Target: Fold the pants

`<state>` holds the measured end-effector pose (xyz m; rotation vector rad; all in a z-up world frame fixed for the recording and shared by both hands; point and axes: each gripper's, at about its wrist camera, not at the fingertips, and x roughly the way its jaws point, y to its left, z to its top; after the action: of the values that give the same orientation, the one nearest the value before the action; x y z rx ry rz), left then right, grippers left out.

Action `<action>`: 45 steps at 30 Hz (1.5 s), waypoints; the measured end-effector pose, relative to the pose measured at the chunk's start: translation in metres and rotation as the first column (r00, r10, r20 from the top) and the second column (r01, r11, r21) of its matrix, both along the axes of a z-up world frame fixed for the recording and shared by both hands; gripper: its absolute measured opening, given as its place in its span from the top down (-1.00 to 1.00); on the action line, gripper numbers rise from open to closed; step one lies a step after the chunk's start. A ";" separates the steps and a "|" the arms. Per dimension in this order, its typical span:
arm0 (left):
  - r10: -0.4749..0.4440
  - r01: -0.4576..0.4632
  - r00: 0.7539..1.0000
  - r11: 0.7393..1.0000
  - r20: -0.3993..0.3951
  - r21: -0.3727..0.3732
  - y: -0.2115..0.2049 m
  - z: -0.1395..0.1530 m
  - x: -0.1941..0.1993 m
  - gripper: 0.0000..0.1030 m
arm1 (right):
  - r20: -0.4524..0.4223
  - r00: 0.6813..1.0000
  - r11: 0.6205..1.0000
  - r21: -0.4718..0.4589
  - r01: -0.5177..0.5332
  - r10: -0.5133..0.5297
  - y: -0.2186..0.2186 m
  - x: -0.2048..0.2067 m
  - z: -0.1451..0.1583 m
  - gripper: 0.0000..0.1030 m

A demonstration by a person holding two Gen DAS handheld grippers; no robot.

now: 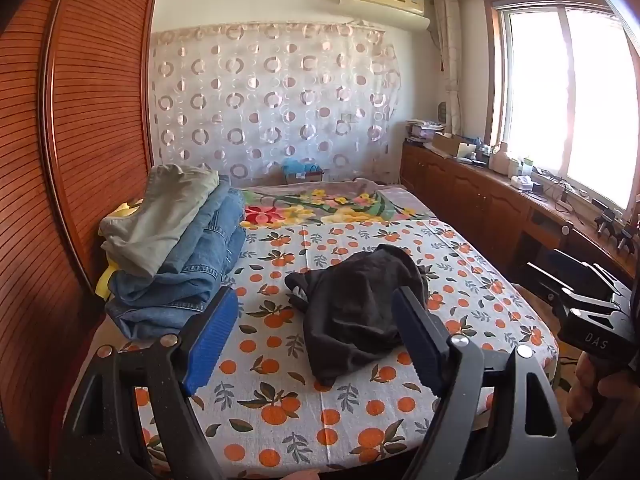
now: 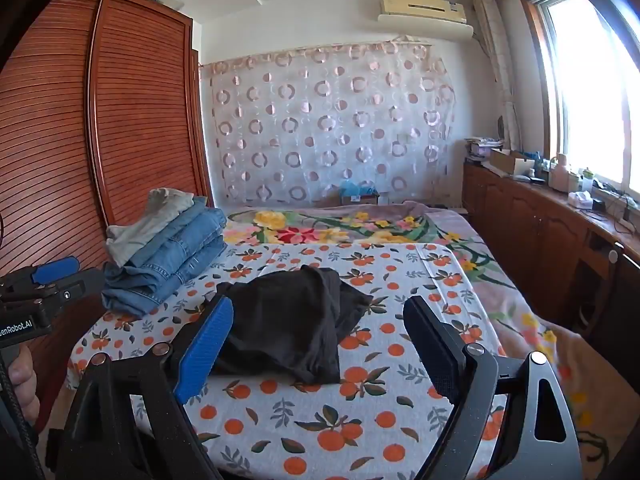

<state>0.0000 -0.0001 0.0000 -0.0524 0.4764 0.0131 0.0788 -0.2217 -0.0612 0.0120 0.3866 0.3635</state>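
At the bottom of each view, the left gripper (image 1: 316, 332) and the right gripper (image 2: 320, 340) stand spread wide and hold nothing. Just beyond them, in the middle of the frame, the black pants (image 1: 356, 304) lie crumpled on the orange-print sheet (image 1: 280, 412). They look soft, light and floppy, so I would pinch an outer edge, probably the waistband. At the upper left, a pile of folded jeans (image 1: 180, 264) waits.
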 end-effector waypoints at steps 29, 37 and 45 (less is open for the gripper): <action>0.000 0.000 1.000 1.000 0.002 0.005 0.000 0.000 0.000 -0.55 | 0.025 1.000 1.000 0.009 0.006 -0.006 0.001 -0.005 0.001 -0.71; 0.001 -0.001 1.000 1.000 0.002 0.006 0.000 0.000 0.000 -0.55 | 0.028 1.000 1.000 0.010 0.001 -0.002 0.001 -0.006 0.001 -0.71; 0.002 -0.002 1.000 1.000 0.007 0.007 0.000 0.000 0.001 -0.55 | 0.028 1.000 1.000 0.011 0.002 -0.003 0.002 -0.006 0.000 -0.71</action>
<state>0.0011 0.0002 -0.0002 -0.0460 0.4696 0.0161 0.0729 -0.2198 -0.0608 0.0175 0.3566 0.3627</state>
